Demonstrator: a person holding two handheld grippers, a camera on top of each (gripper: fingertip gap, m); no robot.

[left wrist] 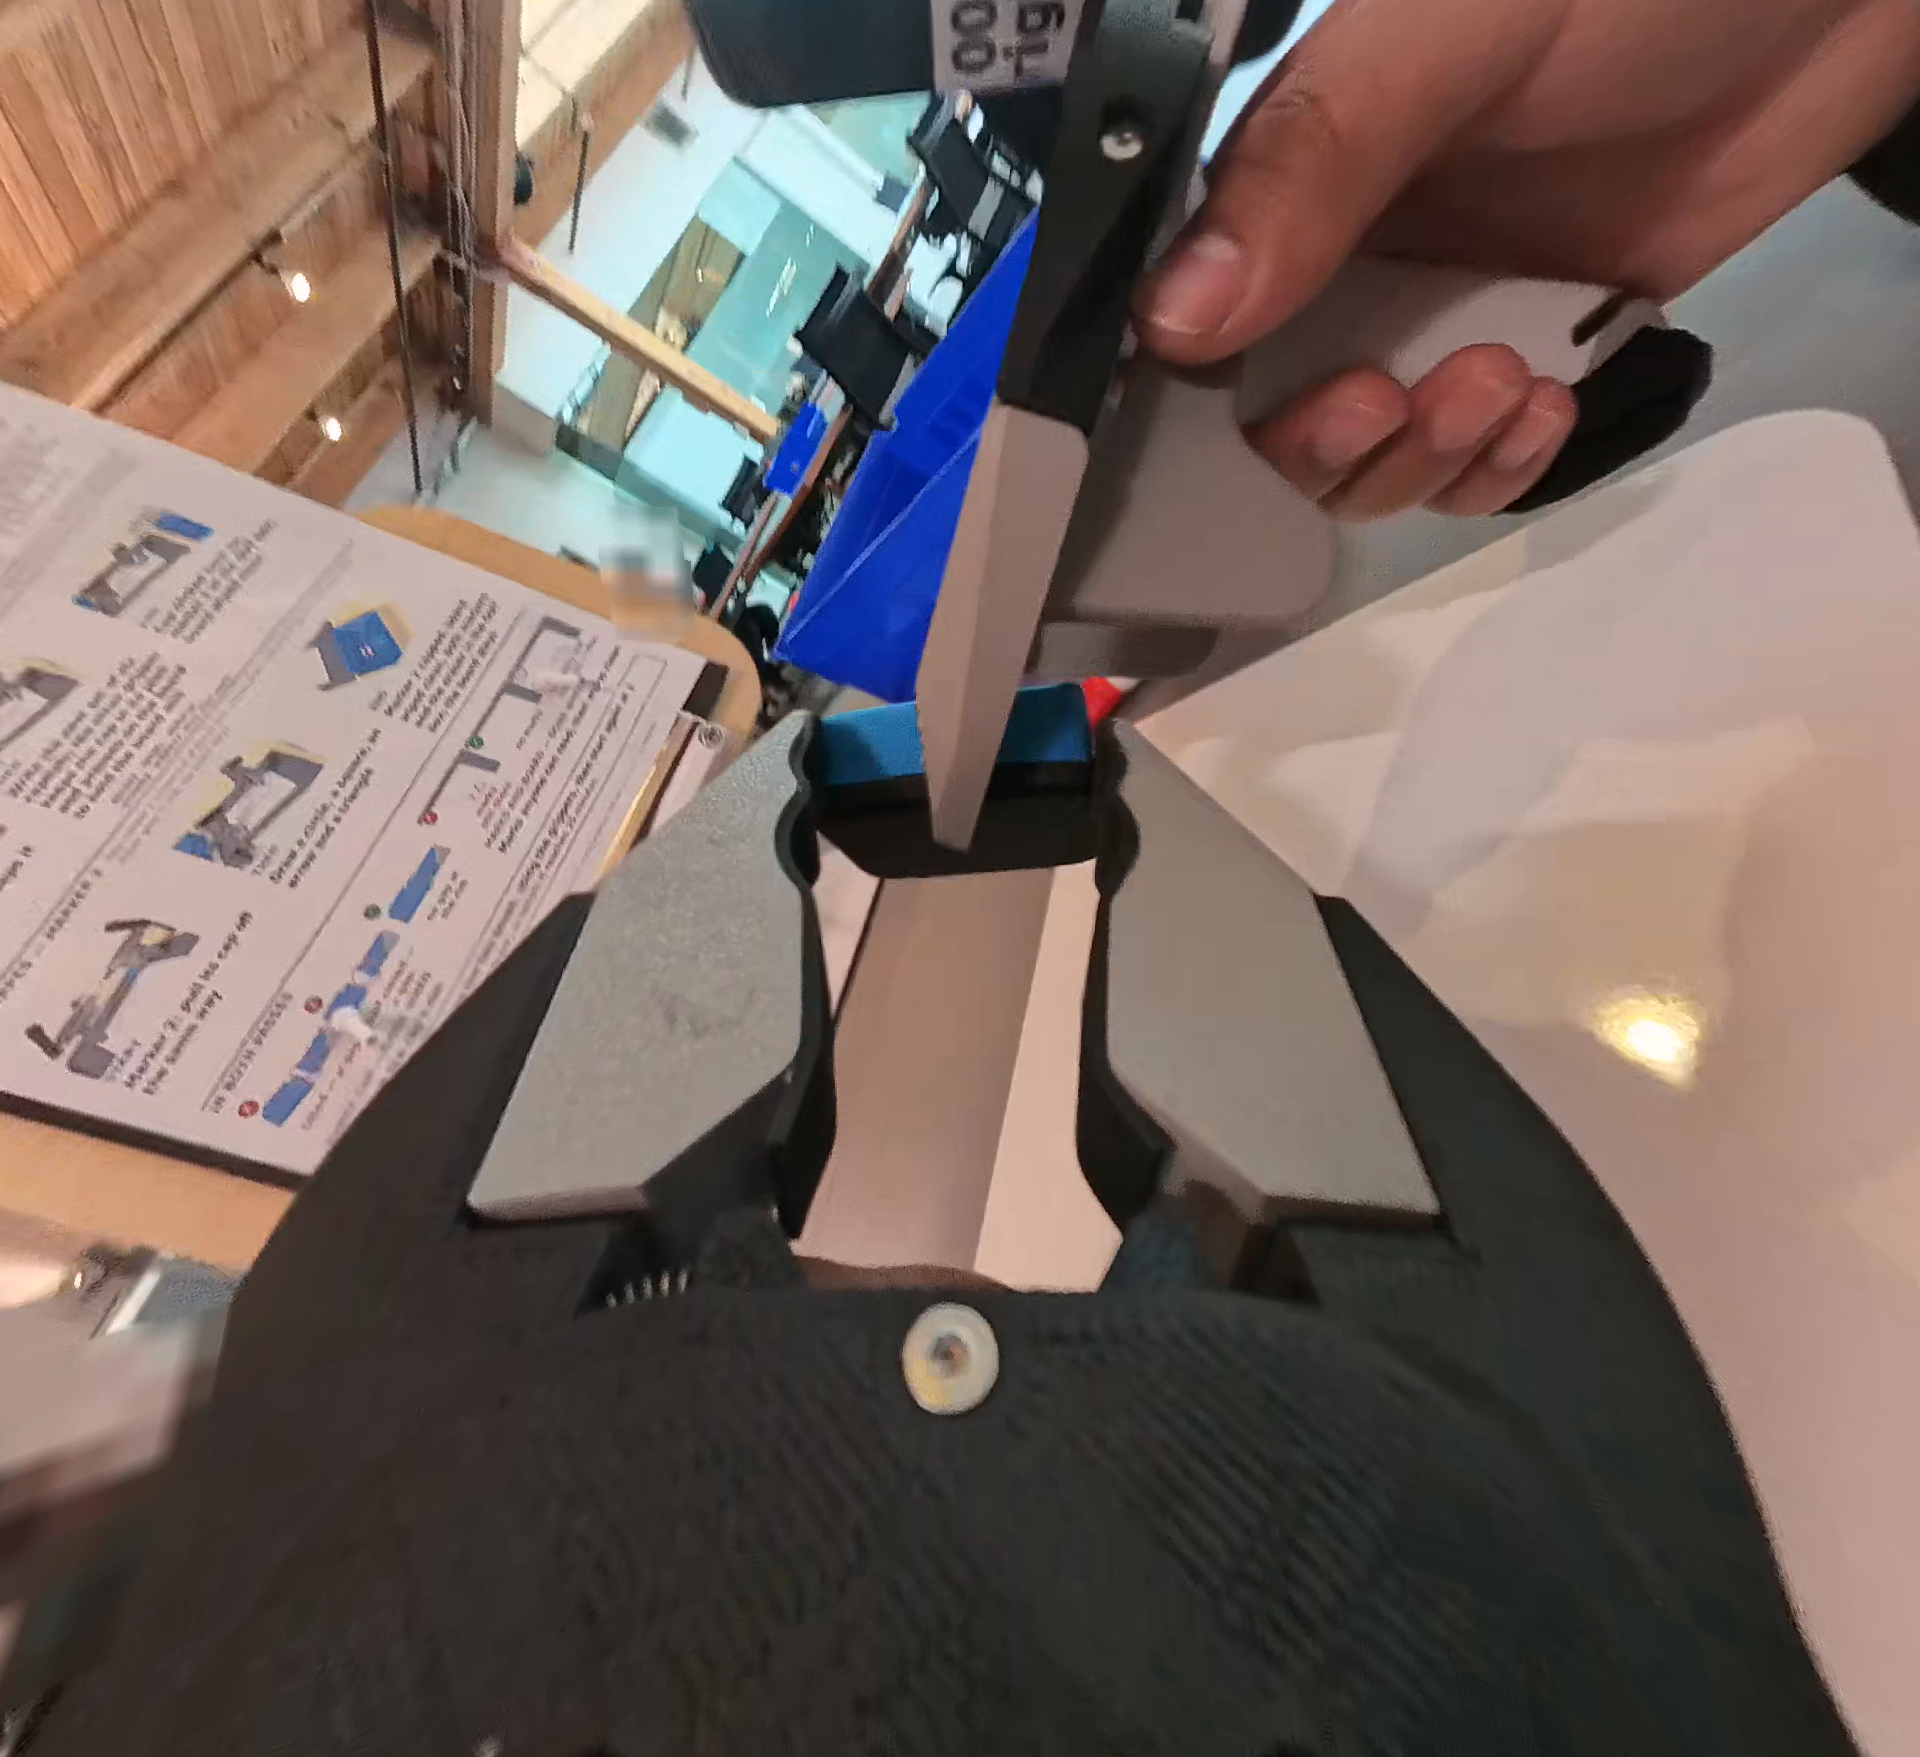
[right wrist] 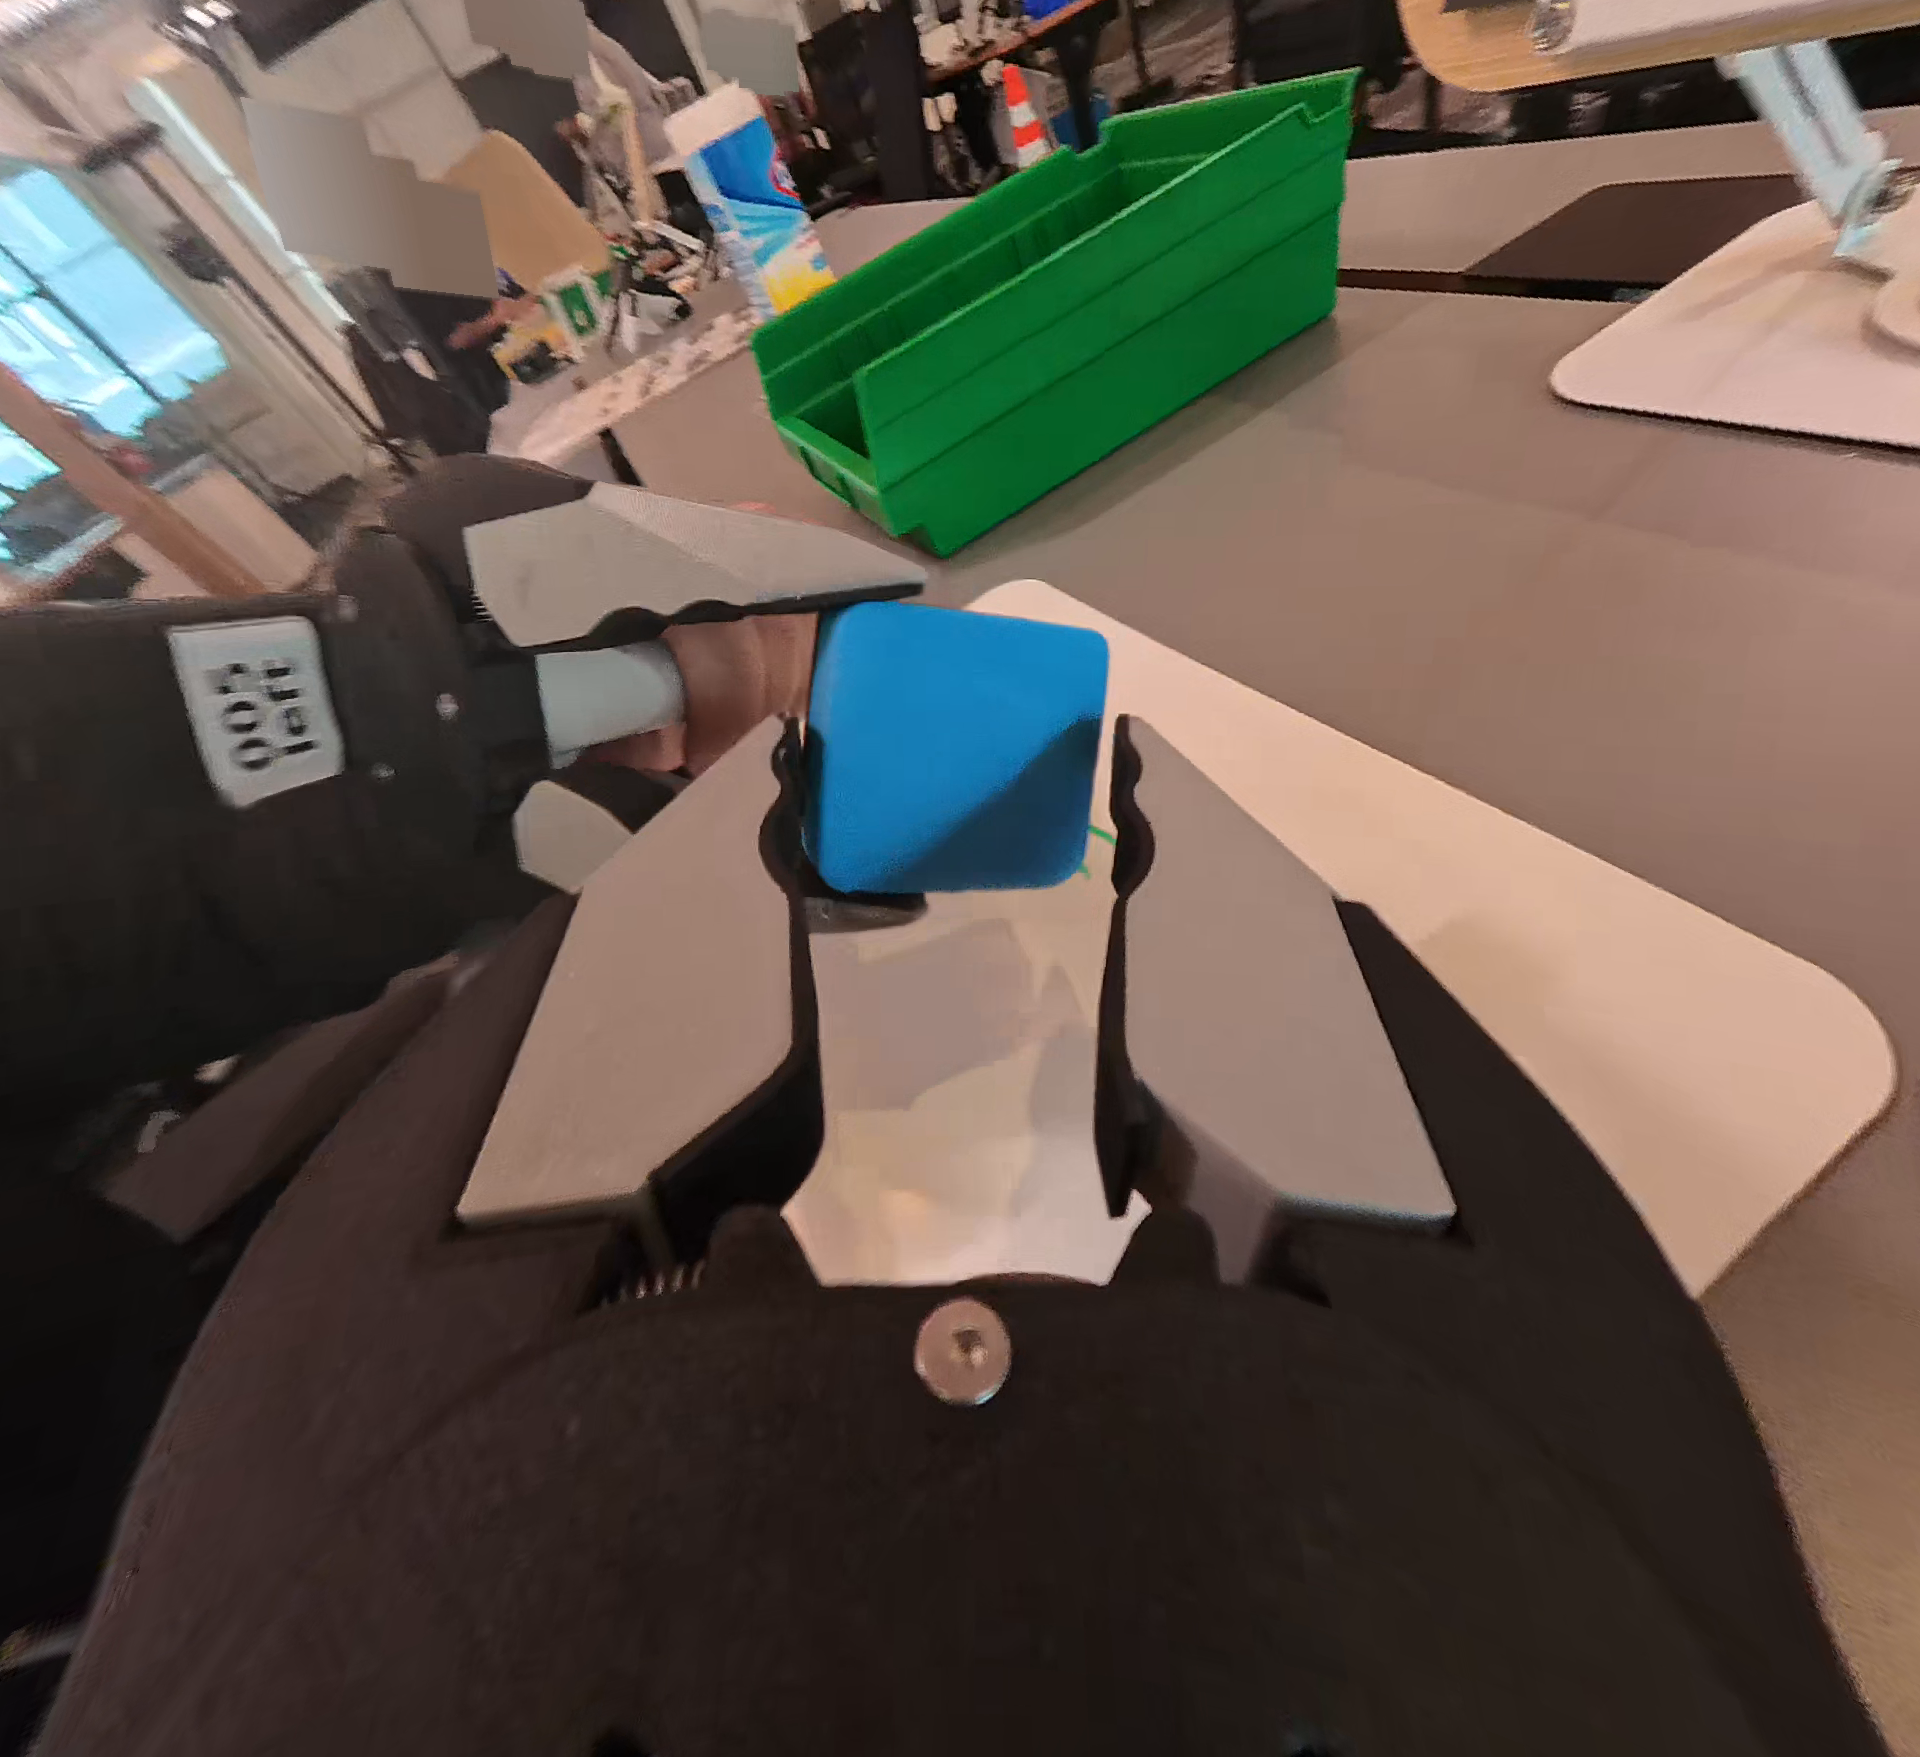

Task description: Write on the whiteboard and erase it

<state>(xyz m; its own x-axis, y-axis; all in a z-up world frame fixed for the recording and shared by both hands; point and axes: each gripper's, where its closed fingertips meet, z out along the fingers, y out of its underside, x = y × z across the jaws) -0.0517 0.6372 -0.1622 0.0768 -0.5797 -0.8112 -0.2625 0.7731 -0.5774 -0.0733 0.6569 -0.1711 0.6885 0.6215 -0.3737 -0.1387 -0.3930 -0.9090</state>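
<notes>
Blue eraser (right wrist: 951,762) between both grippers, whiteboard (right wrist: 1558,1011) edge near

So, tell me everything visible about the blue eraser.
The eraser is a blocky piece with a smooth blue top, looking like foam or plastic, over a black pad layer underneath. It is tilted, one corner down on the whiteboard. The left hand-held gripper is shut on it, fingers at both sides. In the right wrist view it sits between the tips of the right hand-held gripper, whose jaws are open; the left finger seems to touch it, the right stands clear.
</notes>
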